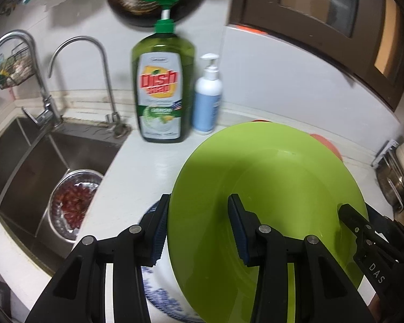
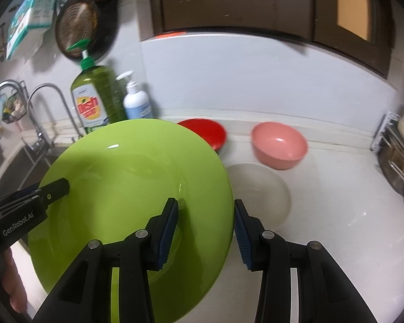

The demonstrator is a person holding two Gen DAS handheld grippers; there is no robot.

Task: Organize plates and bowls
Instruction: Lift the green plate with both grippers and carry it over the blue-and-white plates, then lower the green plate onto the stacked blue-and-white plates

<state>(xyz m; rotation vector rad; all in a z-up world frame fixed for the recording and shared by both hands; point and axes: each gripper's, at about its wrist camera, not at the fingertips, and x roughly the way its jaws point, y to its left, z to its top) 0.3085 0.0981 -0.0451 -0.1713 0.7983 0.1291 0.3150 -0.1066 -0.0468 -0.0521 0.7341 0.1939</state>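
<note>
A large lime-green plate (image 1: 269, 175) (image 2: 121, 175) sits tilted over a blue-and-white patterned plate (image 1: 159, 293) on the white counter. My left gripper (image 1: 199, 228) is open and straddles the green plate's left rim, one finger outside, one over the plate. My right gripper (image 2: 206, 228) is open and straddles the right rim the same way. Each gripper's tip shows in the other view: left gripper (image 2: 54, 188), right gripper (image 1: 350, 215). Behind stand a red bowl (image 2: 207, 132), a pink bowl (image 2: 278, 145) and a pale white dish (image 2: 258, 188).
A green dish-soap bottle (image 1: 160, 88) and a white-blue pump bottle (image 1: 207, 99) stand against the wall. The steel sink (image 1: 27, 156) at left holds a metal colander (image 1: 72, 202) of red fruit. Pots on a rack (image 2: 398, 167) line the right edge. A hand (image 2: 13, 282) shows low left.
</note>
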